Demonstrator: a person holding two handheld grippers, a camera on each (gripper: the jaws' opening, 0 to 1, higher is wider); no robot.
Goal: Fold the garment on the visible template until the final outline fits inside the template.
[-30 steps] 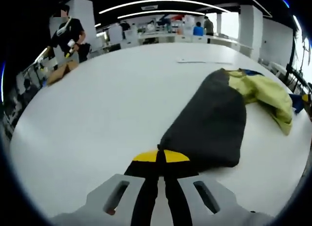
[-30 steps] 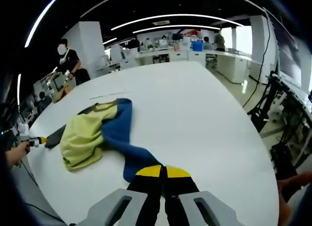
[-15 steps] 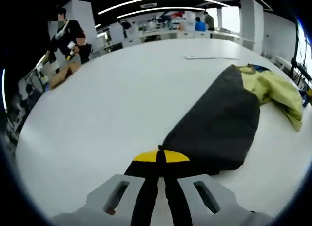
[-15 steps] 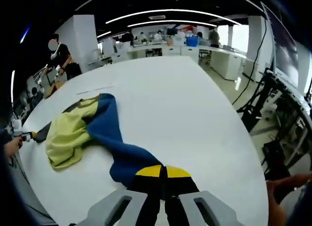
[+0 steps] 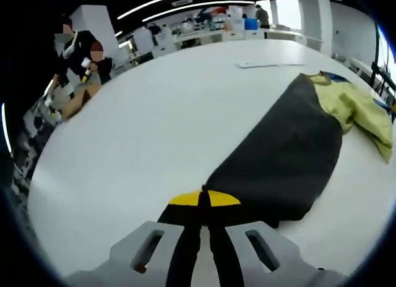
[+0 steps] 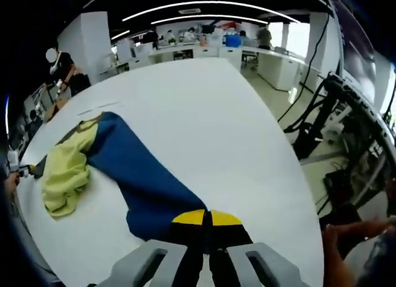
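A big bright room with long ceiling lights is being seen behind everything, with desks and people far off at the back. A wide white table [image 5: 154, 114] is being shown in the left gripper view, and the same white table [image 6: 204, 120] is being shown in the right gripper view.

The garment [image 5: 284, 157] is being spread out on that table. In the left gripper view its dark grey sleeve is being stretched from the jaws toward the upper right, and a bunched yellow part [image 5: 362, 107] is being seen at its far end. In the right gripper view the garment [image 6: 130, 175] is being seen as a long blue sleeve, running from the jaws up to the left, where the yellow part [image 6: 62, 175] is lying in a heap.

The left gripper [image 5: 204, 199] is being kept pressed together on the end of the grey sleeve. The right gripper [image 6: 205, 218] is being kept pressed together on the end of the blue sleeve.

A thin pale strip [image 5: 269, 65] is being seen flat on the table beyond the garment.

A person in dark clothes [image 5: 77, 52] is being seen standing past the table's far left edge. Black cables and a stand [image 6: 334, 126] are being seen on the floor to the right of the table. A hand [image 6: 349, 234] is being seen at the lower right of the right gripper view.
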